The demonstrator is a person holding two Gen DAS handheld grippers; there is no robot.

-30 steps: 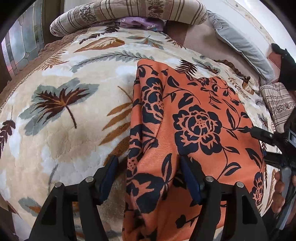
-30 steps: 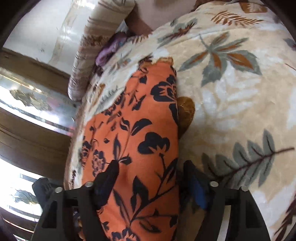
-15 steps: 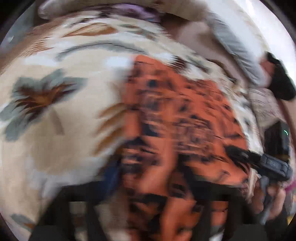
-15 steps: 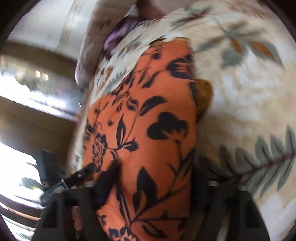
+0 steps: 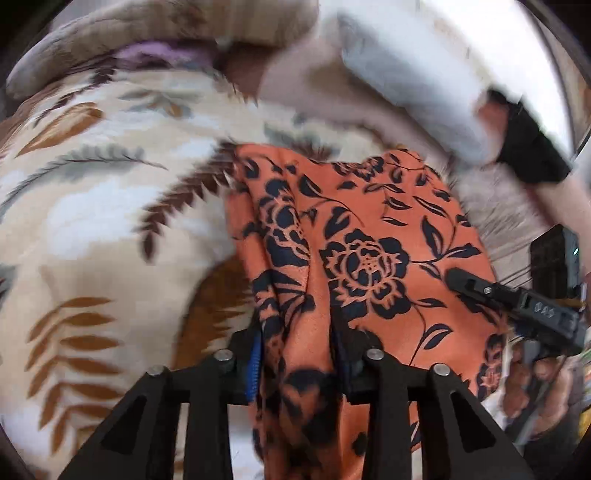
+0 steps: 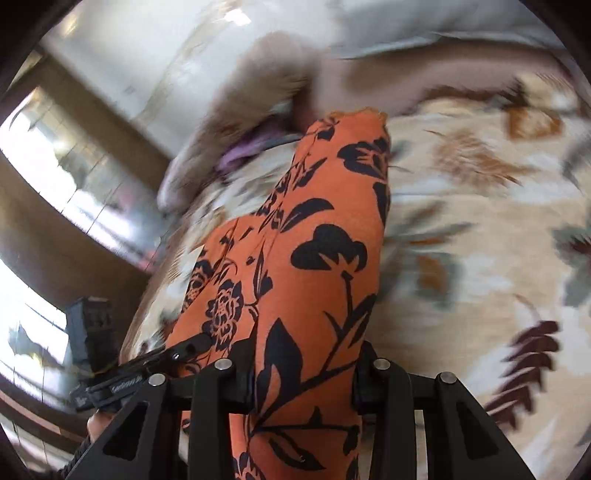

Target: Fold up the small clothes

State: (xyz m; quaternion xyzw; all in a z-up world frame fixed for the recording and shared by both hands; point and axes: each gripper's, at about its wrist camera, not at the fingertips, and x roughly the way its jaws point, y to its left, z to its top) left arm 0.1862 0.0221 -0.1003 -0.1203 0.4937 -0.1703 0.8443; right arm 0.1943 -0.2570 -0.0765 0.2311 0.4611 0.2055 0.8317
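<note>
While both units grip one end of the orange floral garment (image 5: 369,236), the cloth stretches away from them over the leaf-patterned blanket (image 5: 92,229) on the bed. Left hand-held gripper (image 5: 295,354) — fingers drawn in tight on a bunched fold at the garment's near left edge. Right hand-held gripper (image 6: 306,369) — fingers closed against the fabric at the near right edge. A striped bolster (image 5: 166,33) and a grey pillow (image 5: 406,85) lie at the far end, blurred.
</note>
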